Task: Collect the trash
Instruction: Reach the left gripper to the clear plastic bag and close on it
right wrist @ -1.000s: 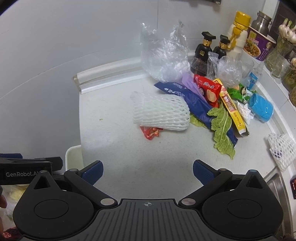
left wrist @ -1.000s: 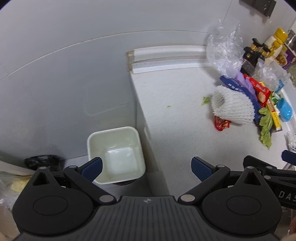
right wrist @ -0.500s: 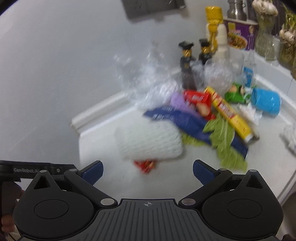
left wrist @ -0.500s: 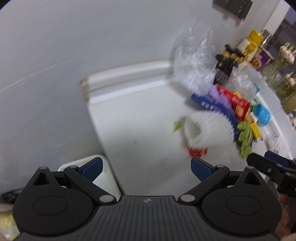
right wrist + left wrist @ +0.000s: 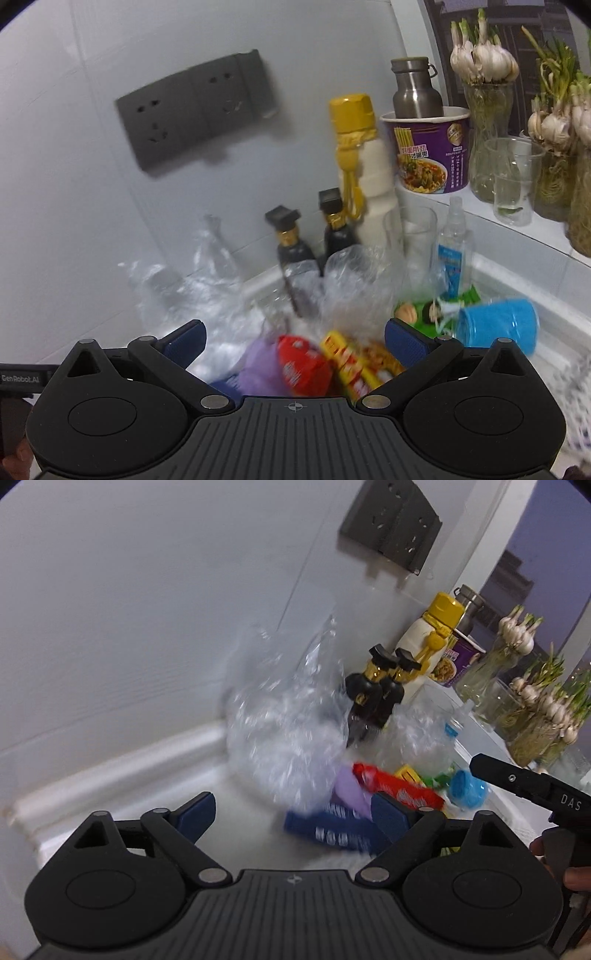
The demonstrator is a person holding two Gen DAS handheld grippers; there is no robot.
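Observation:
A pile of trash lies in the counter corner: a crumpled clear plastic bag (image 5: 284, 738), a blue wrapper (image 5: 332, 830), a red snack packet (image 5: 399, 790) and a tipped blue cup (image 5: 467, 788). My left gripper (image 5: 293, 814) hovers just before the blue wrapper; its jaws are closing and its pads press on nothing. One finger of my right gripper (image 5: 495, 771) shows at the right. In the right wrist view, my right gripper (image 5: 295, 339) stands open over the red packet (image 5: 306, 363), a yellow packet (image 5: 347, 365) and a purple scrap (image 5: 258, 365), touching none.
Two dark sauce bottles (image 5: 291, 251), a yellow-capped bottle (image 5: 358, 166), a purple noodle cup (image 5: 428, 155), a spray bottle (image 5: 452, 251) and glass jars of garlic (image 5: 487, 74) stand behind the pile. A grey wall socket (image 5: 195, 110) is above. White foam netting (image 5: 576, 387) lies at the right.
Both grippers swung from the counter edge toward the corner pile. The white bin and the foam net have left the left view. The left jaws stand slightly narrower.

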